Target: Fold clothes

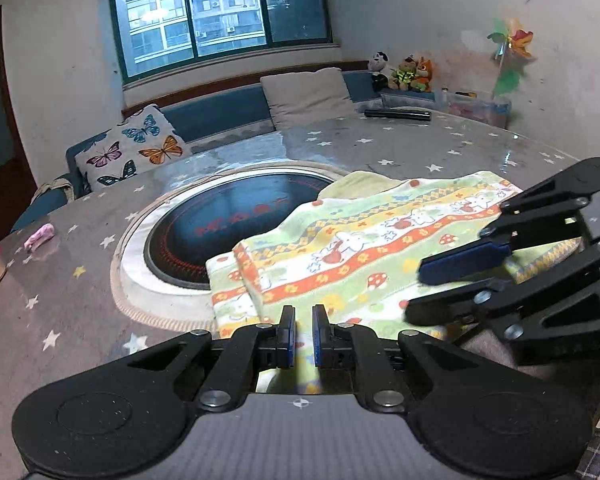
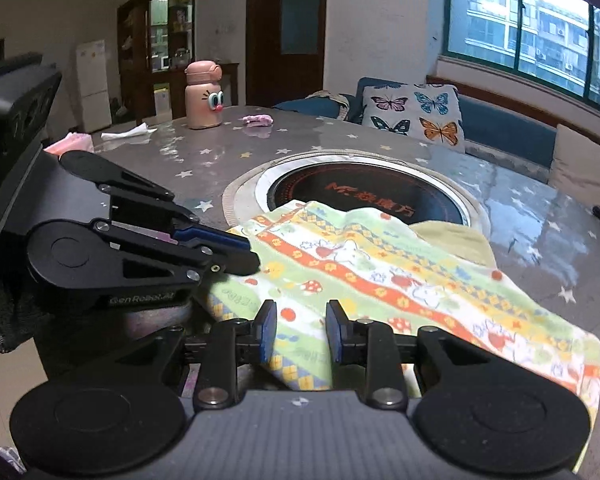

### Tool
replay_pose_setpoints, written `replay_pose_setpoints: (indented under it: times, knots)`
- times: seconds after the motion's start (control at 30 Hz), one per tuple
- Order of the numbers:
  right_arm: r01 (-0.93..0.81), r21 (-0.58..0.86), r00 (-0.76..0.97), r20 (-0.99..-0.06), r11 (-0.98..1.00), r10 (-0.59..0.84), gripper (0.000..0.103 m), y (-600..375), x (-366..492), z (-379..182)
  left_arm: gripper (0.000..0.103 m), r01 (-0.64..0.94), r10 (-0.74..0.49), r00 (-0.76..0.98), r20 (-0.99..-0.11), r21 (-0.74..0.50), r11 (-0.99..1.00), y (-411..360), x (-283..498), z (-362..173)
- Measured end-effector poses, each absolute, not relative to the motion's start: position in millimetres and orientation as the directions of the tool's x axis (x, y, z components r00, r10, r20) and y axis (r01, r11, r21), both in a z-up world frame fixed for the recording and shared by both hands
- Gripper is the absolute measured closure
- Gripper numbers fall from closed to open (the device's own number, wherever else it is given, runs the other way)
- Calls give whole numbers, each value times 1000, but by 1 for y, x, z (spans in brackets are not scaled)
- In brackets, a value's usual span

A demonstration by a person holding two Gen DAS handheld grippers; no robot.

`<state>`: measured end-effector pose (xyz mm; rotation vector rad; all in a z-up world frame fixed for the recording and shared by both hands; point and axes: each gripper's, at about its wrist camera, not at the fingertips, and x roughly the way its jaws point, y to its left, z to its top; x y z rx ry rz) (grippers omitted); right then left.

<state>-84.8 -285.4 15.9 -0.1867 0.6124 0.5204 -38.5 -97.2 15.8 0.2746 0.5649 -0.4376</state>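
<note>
A patterned towel (image 1: 360, 240) in green, orange and yellow lies folded over on the star-print table (image 1: 80, 300), partly covering the round cooktop (image 1: 228, 220). Its plain yellow underside shows at the far fold. My left gripper (image 1: 304, 320) is at the towel's near left edge, its jaws almost together with cloth pinched in the narrow gap. In the right wrist view the left gripper (image 2: 252, 254) has its tips on the towel's (image 2: 380, 272) edge. My right gripper (image 2: 301, 330) stands apart over the near edge, cloth lying loose between its fingers. From the left wrist view, the right gripper (image 1: 415, 292) hovers above the towel.
A pink cartoon bottle (image 2: 203, 96) and a small pink rag (image 2: 257, 120) sit at the table's far side. A black remote (image 1: 398, 114) and a plastic box (image 1: 480, 108) are near the bench. A butterfly cushion (image 1: 132, 148) leans on the bench behind the table.
</note>
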Motion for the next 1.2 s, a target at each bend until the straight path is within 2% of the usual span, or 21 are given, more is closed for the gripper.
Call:
replay_pose_setpoints:
  times: [0.27,0.33,0.63,0.77,0.87,1.07,1.13,1.2]
  knots:
    - [-434,9,731,-580,901,358,76,-318,-102,20,92,457,-317,761,-566,119,882,-96,-40,14]
    - [-404,20,737,-585,915,338,72,-328,-106,18,92,457,-318,761,-566,118,882,-96,-40,13]
    - [-268,57,764,-595,962,248,72,-372,-123,14,92,458,-319,760,-566,118,881,-96,-40,12]
    - [-185,38,775,-609,982,170,72,-389,-125,14,92,458,-319,760,-566,118,881,-96,-40,12]
    - [-152,81,777,-606,985,169,73,-403,-124,15,92,459,-320,758,-569,117,881,-96,-40,13]
    - [-142,73,809,-566,987,158,71,-404,-109,22,90,455,-315,756,-574,114,883,-96,-39,13]
    - [-151,94,799,-575,984,177,71,-405,-98,18,87,451,-311,756,-576,114,885,-96,-39,14]
    - [-138,94,786,-596,986,167,71,-408,-89,12,79,441,-303,756,-580,108,891,-95,-37,14]
